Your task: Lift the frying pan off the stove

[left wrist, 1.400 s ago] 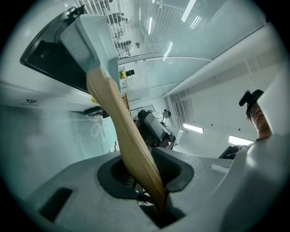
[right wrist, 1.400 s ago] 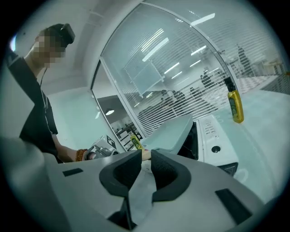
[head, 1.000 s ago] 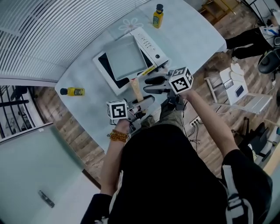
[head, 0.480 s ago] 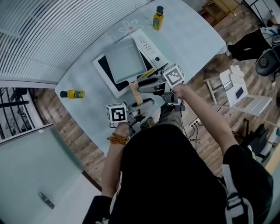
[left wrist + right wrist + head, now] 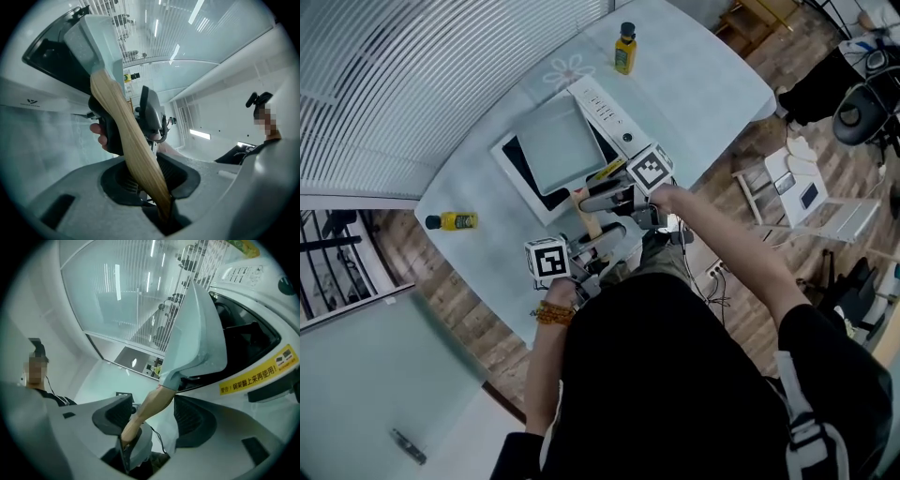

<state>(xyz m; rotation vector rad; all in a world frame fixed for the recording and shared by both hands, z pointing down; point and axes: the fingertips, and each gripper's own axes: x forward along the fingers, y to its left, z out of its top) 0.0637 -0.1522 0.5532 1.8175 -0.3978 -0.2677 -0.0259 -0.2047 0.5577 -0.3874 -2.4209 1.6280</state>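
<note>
Seen from above, the left gripper (image 5: 149, 171) keeps its place at 6 o'clock of the stove (image 5: 614, 117), its jaws closed on the butt end of the wooden handle (image 5: 124, 126). The handle runs up toward 12 o'clock to the square, pale frying pan (image 5: 558, 145). The pan lies over the stove's black glass at the middle of the table (image 5: 694, 75). Whether its base has left the glass yet I cannot tell.

The change is on the right. Within the last second the right gripper (image 5: 149, 411) has swung in from 4 o'clock, well out beside the stove, to sit across the handle just short of the pan. Its jaws stand apart with the handle between them, wood against one pad and a clear gap at the other, so it has not clamped. To my eye this sets up a two-point hold. The lift itself looks still to come, once that second grip closes.
</note>
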